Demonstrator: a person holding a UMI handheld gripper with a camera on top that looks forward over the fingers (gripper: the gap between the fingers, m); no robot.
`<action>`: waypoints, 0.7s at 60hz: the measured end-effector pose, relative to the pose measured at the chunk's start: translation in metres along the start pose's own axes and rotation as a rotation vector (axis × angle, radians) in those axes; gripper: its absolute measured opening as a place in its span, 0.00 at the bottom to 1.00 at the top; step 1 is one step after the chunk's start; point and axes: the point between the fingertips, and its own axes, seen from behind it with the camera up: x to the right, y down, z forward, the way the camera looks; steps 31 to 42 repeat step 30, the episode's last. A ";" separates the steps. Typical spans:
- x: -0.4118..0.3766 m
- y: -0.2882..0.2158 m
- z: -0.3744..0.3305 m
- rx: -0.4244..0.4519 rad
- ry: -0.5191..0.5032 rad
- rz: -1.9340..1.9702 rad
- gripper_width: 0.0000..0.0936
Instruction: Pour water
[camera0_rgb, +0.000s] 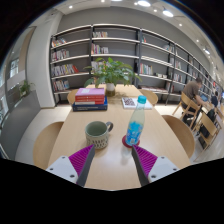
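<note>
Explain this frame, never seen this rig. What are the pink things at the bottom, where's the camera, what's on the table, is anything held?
There is no robot arm: a person carries a hand-held two-finger gripper, and the one picture comes from a wide-angle camera riding on it, looking forward along the fingers. The pink things are pads on the fingers' inner faces. The fingers are open and hold nothing. On the wooden table, just ahead of them, stand a mug and a water bottle with a blue cap. Beyond lie a stack of books, a potted plant and an open magazine. Bookshelves line the back wall.
</note>
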 end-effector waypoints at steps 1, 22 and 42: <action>0.000 -0.004 -0.004 0.008 0.002 0.001 0.80; -0.007 -0.049 -0.041 0.093 0.035 0.015 0.80; -0.008 -0.049 -0.045 0.099 0.032 0.039 0.80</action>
